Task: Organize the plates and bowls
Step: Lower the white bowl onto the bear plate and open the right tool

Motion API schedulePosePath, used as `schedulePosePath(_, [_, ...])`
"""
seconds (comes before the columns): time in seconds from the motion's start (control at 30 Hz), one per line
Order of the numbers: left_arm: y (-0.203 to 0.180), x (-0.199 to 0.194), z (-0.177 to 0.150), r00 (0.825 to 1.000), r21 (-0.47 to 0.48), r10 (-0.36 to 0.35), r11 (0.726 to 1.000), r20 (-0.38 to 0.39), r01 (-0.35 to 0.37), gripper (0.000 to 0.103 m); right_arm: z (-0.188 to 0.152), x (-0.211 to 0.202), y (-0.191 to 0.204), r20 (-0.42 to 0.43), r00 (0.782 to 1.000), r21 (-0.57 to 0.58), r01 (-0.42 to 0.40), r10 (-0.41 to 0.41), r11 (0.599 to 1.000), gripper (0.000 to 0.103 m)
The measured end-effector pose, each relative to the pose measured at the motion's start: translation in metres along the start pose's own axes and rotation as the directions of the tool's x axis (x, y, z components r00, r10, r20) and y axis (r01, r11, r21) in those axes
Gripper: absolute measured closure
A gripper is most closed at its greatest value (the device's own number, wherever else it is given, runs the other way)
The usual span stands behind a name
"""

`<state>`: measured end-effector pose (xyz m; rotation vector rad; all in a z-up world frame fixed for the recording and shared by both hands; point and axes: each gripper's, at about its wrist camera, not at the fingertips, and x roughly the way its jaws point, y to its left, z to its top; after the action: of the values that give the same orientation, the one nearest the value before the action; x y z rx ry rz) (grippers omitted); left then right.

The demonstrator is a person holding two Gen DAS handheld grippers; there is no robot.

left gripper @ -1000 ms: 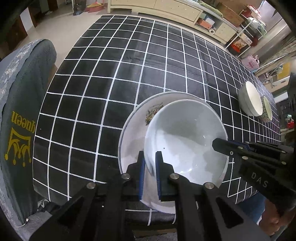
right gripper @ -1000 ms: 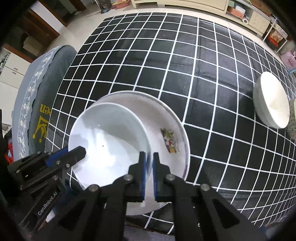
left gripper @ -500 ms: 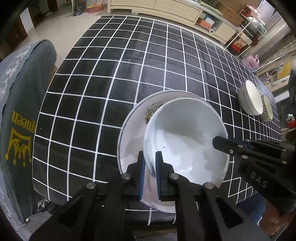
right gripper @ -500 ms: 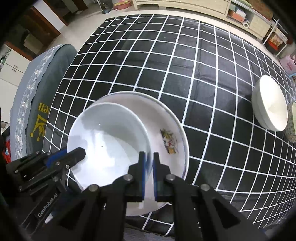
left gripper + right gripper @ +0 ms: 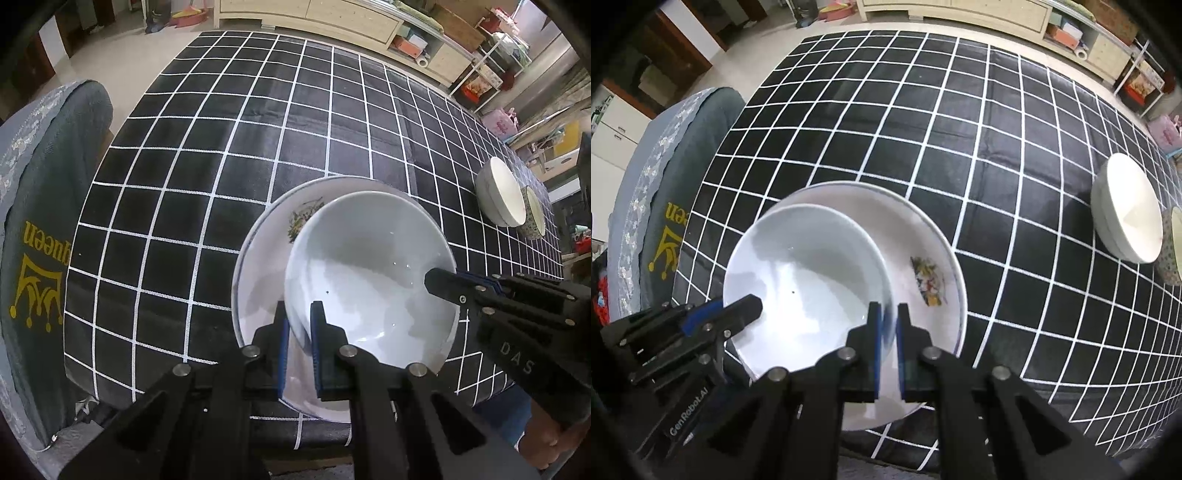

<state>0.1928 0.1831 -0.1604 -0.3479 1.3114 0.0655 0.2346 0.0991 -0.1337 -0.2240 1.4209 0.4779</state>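
A plain white bowl point(image 5: 369, 280) point(image 5: 809, 284) hangs just over a larger white plate with a flower print point(image 5: 266, 266) point(image 5: 923, 258) that lies on the checked tablecloth near the front edge. My left gripper point(image 5: 298, 317) is shut on the bowl's near-left rim; it shows in the right wrist view point(image 5: 753, 306) at the lower left. My right gripper point(image 5: 885, 321) is shut on the bowl's right rim; it shows in the left wrist view point(image 5: 439, 280) at the right. Whether the bowl touches the plate is unclear.
A white bowl point(image 5: 500, 195) point(image 5: 1128, 214) and a patterned bowl point(image 5: 533, 216) point(image 5: 1174, 247) stand together at the table's far right edge. A grey chair cover with a gold crown point(image 5: 40, 229) point(image 5: 661, 221) is at the left. Cabinets point(image 5: 332, 18) line the far wall.
Both grippers, with the bowl in them, have shifted slightly; the bowl now covers a little more of the plate. Both grips are unchanged.
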Motion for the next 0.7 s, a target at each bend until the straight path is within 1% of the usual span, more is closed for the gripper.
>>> schedulePosePath(0.1, [0.001,0.0,-0.001,1.0,0.009,-0.004,1.0,0.002,0.004,0.094,-0.001,0.0,-0.001,0.004,1.0,-0.009,0.0,0.0,1.0,0.093])
schedulePosePath(0.23, [-0.004,0.0,-0.003,1.0,0.025,0.016,1.0,0.004,-0.016,0.094,-0.006,-0.002,0.003,0.021,0.999,-0.013,0.035,-0.035,0.999,0.093])
schedulePosePath(0.4, [-0.006,0.001,-0.004,1.0,0.016,-0.006,1.0,-0.009,0.006,0.094,-0.007,-0.003,-0.002,0.009,0.999,-0.004,0.035,-0.035,0.999,0.093])
schedulePosePath(0.5, [-0.01,0.002,-0.006,1.0,0.012,-0.007,1.0,-0.015,0.007,0.094,-0.009,-0.005,-0.004,0.013,0.999,0.001,0.04,-0.04,0.999,0.093])
schedulePosePath(0.6, [-0.015,0.0,-0.008,1.0,0.003,-0.019,1.0,-0.017,0.019,0.093,-0.013,-0.011,-0.009,0.035,0.999,0.013,0.035,-0.035,0.999,0.093])
schedulePosePath(0.7, [-0.024,-0.007,-0.008,1.0,0.013,-0.024,1.0,0.002,0.024,0.093,-0.016,-0.022,-0.016,0.054,0.998,0.022,0.03,-0.031,0.999,0.093])
